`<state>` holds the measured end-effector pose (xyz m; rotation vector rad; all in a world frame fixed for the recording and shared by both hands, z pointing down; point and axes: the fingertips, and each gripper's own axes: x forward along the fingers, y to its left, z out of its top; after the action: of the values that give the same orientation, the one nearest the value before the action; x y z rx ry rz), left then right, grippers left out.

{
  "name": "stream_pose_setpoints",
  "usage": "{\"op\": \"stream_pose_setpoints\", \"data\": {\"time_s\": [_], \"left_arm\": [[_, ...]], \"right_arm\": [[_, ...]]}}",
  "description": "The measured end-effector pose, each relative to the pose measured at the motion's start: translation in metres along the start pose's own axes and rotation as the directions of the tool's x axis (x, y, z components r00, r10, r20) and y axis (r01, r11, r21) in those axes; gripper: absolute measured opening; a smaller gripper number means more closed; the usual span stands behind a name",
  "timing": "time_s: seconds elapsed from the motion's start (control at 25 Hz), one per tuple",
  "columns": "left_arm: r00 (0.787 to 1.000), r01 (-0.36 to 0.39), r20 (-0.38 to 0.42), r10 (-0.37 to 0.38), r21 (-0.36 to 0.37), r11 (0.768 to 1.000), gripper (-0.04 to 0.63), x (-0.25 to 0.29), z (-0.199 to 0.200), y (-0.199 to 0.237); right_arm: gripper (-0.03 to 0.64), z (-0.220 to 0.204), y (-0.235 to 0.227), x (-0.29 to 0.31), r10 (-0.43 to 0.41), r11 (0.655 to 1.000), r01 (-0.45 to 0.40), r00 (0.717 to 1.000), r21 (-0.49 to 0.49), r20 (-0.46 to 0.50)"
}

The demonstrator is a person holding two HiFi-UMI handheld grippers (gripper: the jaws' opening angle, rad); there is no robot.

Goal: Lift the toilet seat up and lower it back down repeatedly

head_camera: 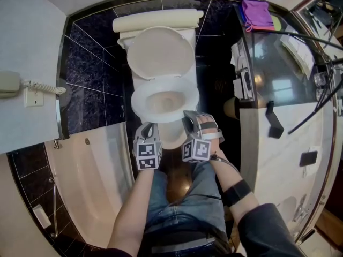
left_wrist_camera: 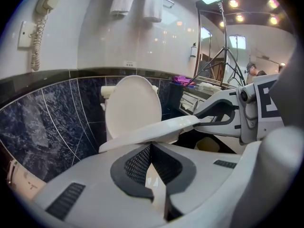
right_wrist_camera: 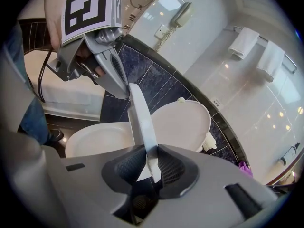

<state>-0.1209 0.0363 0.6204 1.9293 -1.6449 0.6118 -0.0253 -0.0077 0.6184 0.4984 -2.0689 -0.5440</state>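
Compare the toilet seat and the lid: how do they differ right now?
The lid stands upright against the tank; the toilet seat is only partly raised, tilted off the bowl. The lid is a solid oval; the toilet seat is an open ring. The toilet seat's front edge is clamped in the right hand-held gripper; no gripper touches the lid. Both are off-white.

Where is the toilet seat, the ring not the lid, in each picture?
Head view: toilet seat at centre, the white ring just below the raised lid.
Left gripper view: toilet seat a tilted slab across the middle, above the jaws.
Right gripper view: toilet seat edge-on, near-upright, rising from between the jaws.
Shared landmark: the raised lid, behind it in all three.
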Motion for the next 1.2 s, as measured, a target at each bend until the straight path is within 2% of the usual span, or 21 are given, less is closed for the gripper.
{"op": "stream_pose_setpoints", "data": {"time_s": [0.36,0.56,0.6,0.72,0.88,1.2], "left_arm": [[0.998,0.021,-0.055,-0.023,-0.044,0.999,-0.008,-0.009,-0.066,-0.016],[0.997,0.026,-0.066,-0.027,-0.03,0.999,-0.008,-0.005,-0.092,-0.02],[0.997,0.027,-0.069,-0.029,-0.032,0.999,-0.008,-0.004,-0.097,-0.021],[0.995,0.03,-0.095,-0.034,-0.049,0.998,-0.008,0.001,-0.119,-0.023],[0.989,0.033,-0.142,-0.042,-0.063,0.997,-0.008,0.006,-0.163,-0.03],[0.972,0.038,-0.231,-0.045,-0.036,0.999,-0.009,0.027,-0.256,-0.041]], "right_arm": [[0.097,-0.022,0.061,-0.017,0.08,0.997,-0.081,0.996,-0.018,-0.036],[0.045,-0.035,0.09,-0.026,0.12,0.993,-0.119,0.992,0.007,-0.041],[0.018,-0.037,0.094,-0.028,0.117,0.993,-0.117,0.992,0.024,-0.036],[0.017,-0.048,0.09,-0.033,0.068,0.991,-0.064,0.997,0.116,-0.029],[0.018,-0.074,0.074,-0.023,-0.018,0.976,0.031,0.998,0.216,-0.065],[0.02,-0.108,0.068,0.03,-0.046,0.946,0.077,0.993,0.314,-0.105]]}}
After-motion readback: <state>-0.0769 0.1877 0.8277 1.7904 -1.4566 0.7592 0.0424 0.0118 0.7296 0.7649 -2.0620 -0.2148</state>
